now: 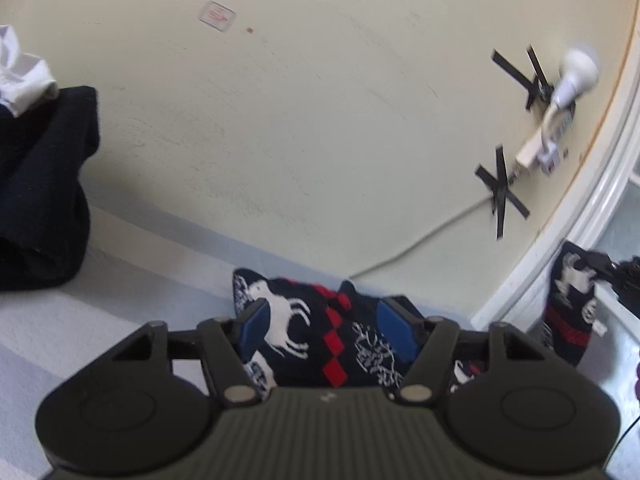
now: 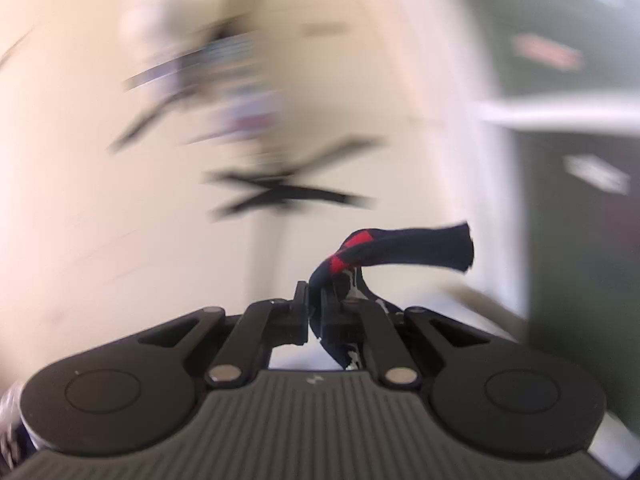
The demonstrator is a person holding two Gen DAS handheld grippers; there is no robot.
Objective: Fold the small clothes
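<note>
A dark navy sock with white reindeer and red checks lies on the pale striped surface, right under my left gripper. The left jaws stand open, with blue pads on either side of the sock. A second matching sock hangs in the air at the right of the left wrist view, held by my right gripper. In the right wrist view my right gripper is shut on that sock, whose end sticks out to the right. That view is blurred by motion.
A black garment and a white cloth lie at the left. A cream wall stands behind, with a white lamp, a cable and black tape crosses. A white frame runs at the right.
</note>
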